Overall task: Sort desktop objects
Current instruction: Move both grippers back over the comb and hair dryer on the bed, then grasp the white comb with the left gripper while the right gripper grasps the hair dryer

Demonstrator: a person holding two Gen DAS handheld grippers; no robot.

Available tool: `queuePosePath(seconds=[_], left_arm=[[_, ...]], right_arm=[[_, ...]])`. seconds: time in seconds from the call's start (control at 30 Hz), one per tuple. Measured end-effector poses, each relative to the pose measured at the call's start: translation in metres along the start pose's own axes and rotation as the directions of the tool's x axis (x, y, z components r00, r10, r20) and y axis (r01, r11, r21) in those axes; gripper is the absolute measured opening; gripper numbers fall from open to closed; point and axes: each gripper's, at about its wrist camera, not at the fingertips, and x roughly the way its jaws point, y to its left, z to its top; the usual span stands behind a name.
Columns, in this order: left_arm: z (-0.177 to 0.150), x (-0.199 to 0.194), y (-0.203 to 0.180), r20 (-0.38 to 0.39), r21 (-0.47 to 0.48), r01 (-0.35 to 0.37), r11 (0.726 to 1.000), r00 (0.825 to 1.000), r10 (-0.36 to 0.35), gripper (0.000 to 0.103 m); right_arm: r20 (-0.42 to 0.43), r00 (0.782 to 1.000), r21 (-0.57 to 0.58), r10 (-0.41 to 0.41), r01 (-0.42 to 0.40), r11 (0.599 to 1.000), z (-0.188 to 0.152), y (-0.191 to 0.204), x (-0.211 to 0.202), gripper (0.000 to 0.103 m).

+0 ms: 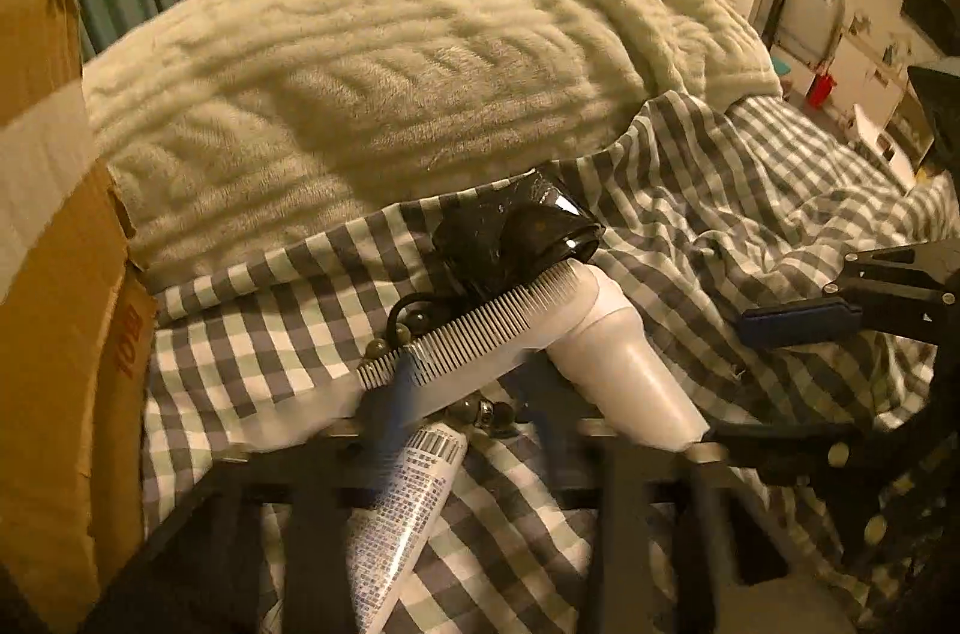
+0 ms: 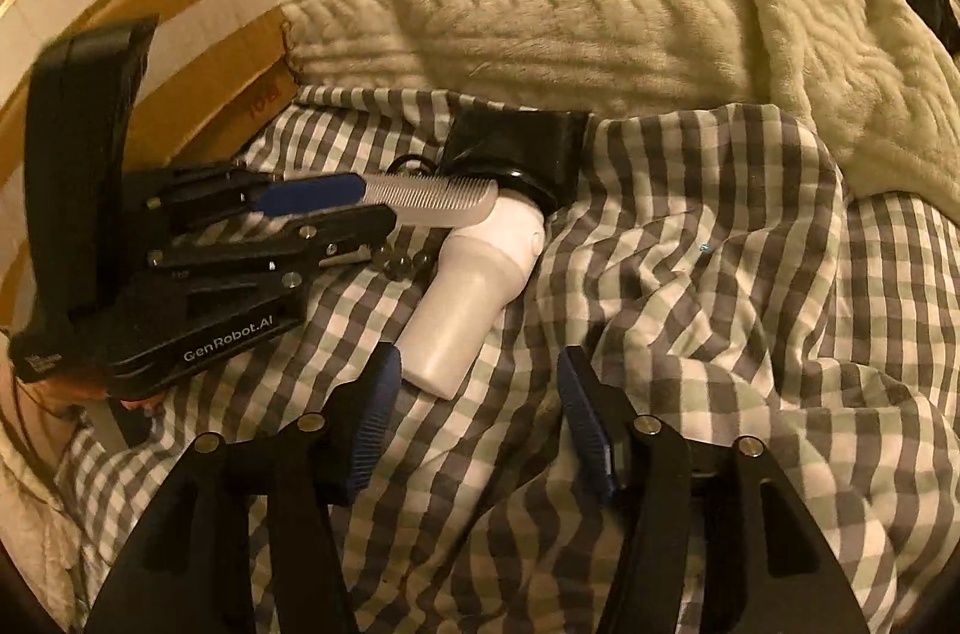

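Observation:
A white comb (image 1: 474, 334) lies across a white hair dryer (image 1: 624, 364) with a black nozzle (image 1: 540, 226) on the checked sheet. My left gripper (image 1: 468, 406) is around the comb's handle end, its blue pads blurred; in the right wrist view it (image 2: 336, 208) looks closed on the comb (image 2: 432, 199). A white tube (image 1: 408, 502) and dark beads (image 1: 486, 409) lie under it. My right gripper (image 2: 474, 418) is open and empty, just below the dryer's handle (image 2: 462, 316).
A cardboard box (image 1: 54, 334) stands at the left edge of the bed. A thick cream blanket (image 1: 390, 52) is heaped behind the objects. The checked sheet (image 2: 690, 274) is rumpled to the right. A black hair tie (image 1: 414, 304) lies by the comb.

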Motion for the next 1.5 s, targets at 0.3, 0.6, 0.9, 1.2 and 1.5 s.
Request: queuePosePath(seconds=[0.3, 0.6, 0.9, 1.2, 1.5], left_arm=[[0.002, 0.024, 0.003, -0.064, -0.004, -0.088, 0.996, 0.994, 0.087, 0.075], [0.01, 0.029, -0.001, -0.062, 0.012, -0.08, 0.997, 0.995, 0.08, 0.023], [0.017, -0.009, 0.017, 0.087, -0.142, -0.021, 0.99, 0.996, 0.034, 0.002], [0.008, -0.029, 0.019, 0.122, -0.199, 0.038, 0.979, 0.992, -0.014, 0.002], [0.019, -0.092, -0.012, 0.187, -0.243, 0.077, 0.967, 0.982, -0.032, 0.002]], right_arm=[[-0.005, 1.0, 0.008, -0.005, 0.005, 1.0, -0.002, -0.002, 0.006, 0.057], [-0.008, 1.0, 0.0, -0.023, 0.023, 1.0, -0.003, 0.001, 0.007, 0.057], [0.0, 1.0, 0.043, -0.002, 0.002, 0.999, 0.012, 0.004, 0.033, 0.054], [-0.018, 1.0, 0.054, -0.012, 0.012, 0.998, 0.018, 0.006, 0.058, 0.033], [0.11, 0.994, 0.079, 0.025, -0.034, 0.996, -0.005, 0.005, -0.03, 0.031]])
